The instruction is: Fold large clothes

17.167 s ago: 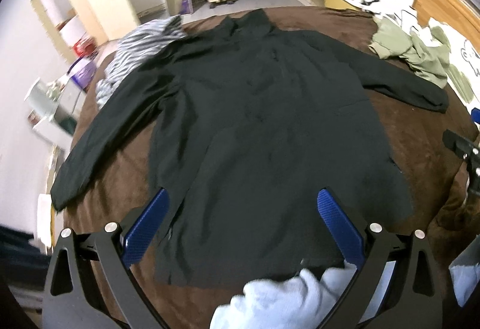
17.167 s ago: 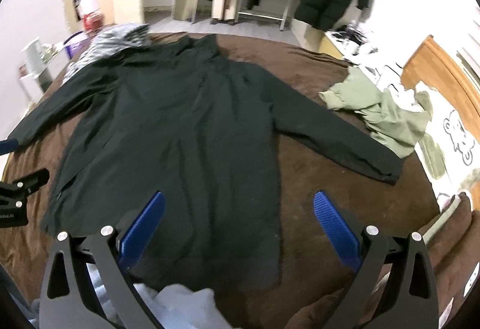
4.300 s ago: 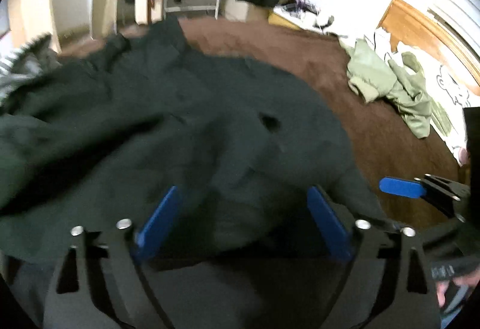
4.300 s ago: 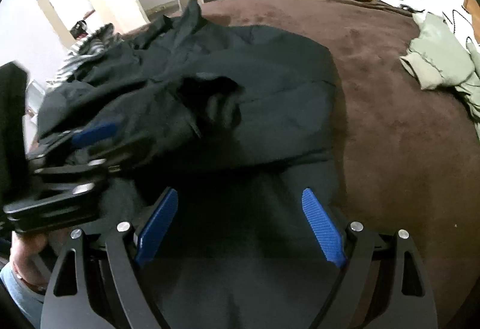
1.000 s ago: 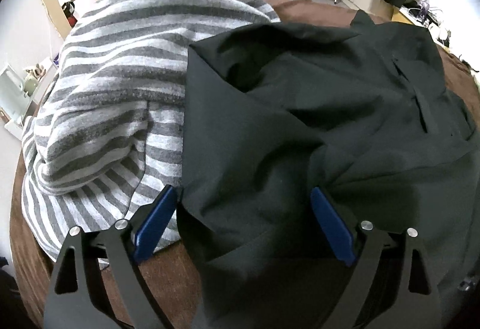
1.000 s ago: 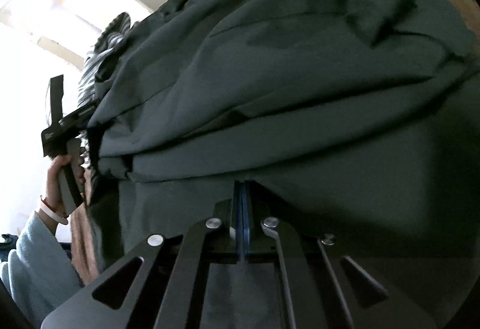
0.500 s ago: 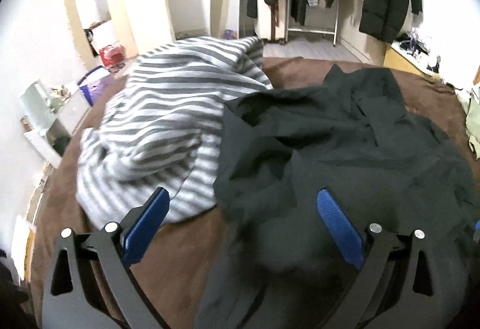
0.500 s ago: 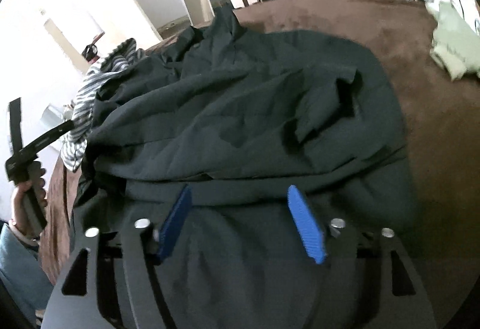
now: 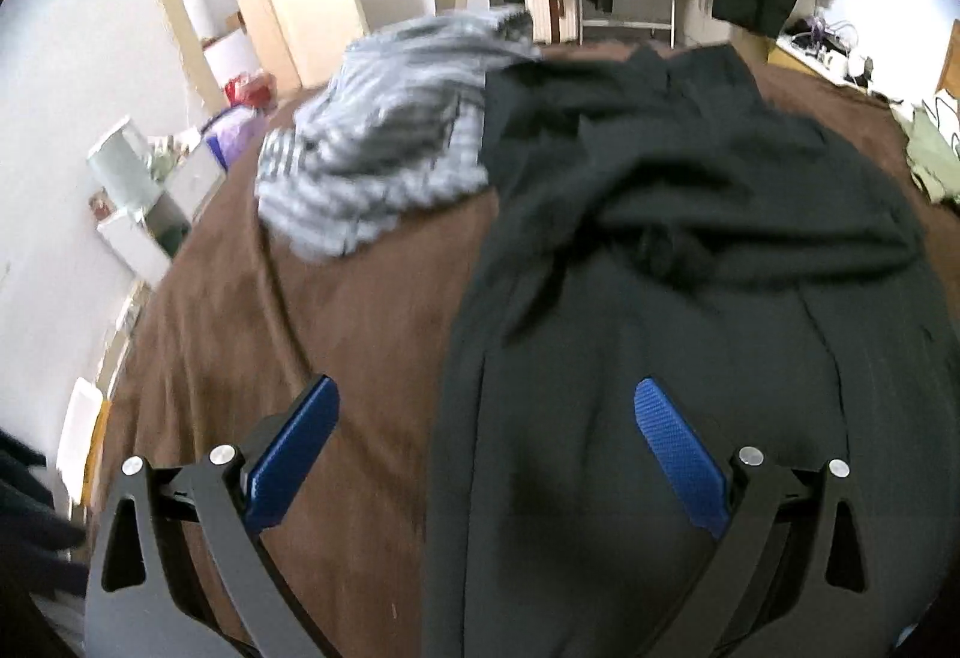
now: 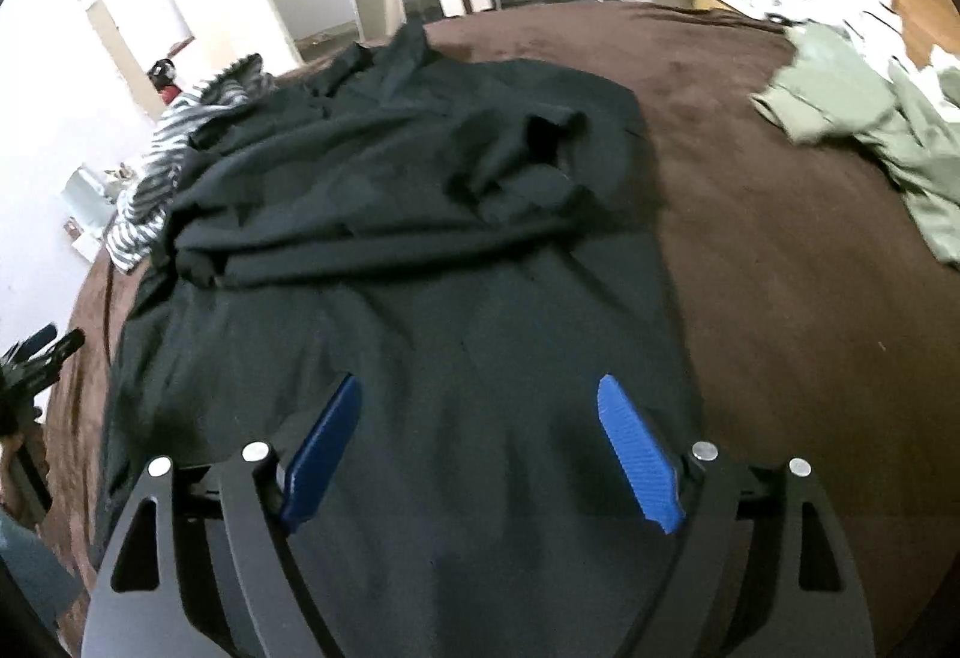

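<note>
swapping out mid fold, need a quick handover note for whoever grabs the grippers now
Left gripper: open, empty, above the left edge of the large dark green-black coat.
Right gripper: jaws have just been opening, nothing between them, over the coat's lower half.
Coat lies on the brown bed cover, both sleeves folded in across the body, bunched and wrinkled. Grey-and-white striped garment touches its far left shoulder; crumpled sage green garment lies apart on the right.
Done: sleeves in.
Left: smooth the sleeves, fold hem up toward collar.

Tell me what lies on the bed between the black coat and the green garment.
Nothing: in the right wrist view, only bare brown bedspread separates the black coat from the green garment.
</note>
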Demonstrator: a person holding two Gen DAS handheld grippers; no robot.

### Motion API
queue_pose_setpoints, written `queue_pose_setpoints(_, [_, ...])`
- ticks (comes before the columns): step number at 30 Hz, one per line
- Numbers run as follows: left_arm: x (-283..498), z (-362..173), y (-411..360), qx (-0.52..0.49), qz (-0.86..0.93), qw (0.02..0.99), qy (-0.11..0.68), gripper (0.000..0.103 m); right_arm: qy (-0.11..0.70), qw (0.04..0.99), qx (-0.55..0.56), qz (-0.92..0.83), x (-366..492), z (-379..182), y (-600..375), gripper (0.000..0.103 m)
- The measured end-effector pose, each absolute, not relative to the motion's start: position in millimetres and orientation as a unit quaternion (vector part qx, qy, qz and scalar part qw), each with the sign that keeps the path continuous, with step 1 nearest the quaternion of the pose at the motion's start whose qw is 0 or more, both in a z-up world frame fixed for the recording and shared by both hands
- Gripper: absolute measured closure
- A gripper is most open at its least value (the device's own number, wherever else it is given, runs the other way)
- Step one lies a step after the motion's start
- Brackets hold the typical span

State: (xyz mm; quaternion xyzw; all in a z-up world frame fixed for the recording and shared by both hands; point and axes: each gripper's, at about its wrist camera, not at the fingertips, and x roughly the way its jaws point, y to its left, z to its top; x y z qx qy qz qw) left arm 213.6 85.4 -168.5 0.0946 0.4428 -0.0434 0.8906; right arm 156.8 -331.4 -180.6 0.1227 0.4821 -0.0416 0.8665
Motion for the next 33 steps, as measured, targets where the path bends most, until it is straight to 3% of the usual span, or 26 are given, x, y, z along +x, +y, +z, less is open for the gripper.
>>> queue_pose_setpoints(16, [108, -216, 129, 0.037, -0.019, 0.867, 0.496, 0.006, 0.532, 0.824, 0.160, -0.110, 46, -226, -362, 0.022])
queue_pose_setpoints(24, [86, -255, 147, 0.021, 0.003, 0.838, 0.546, 0.006, 0.562, 0.801, 0.167, -0.122, 21, -258, -361, 0.022])
queue_pose_setpoints(33, [74, -263, 152, 0.008, -0.014, 0.838, 0.545, 0.006, 0.585, 0.783, 0.169, -0.125, -1, -274, -356, 0.019])
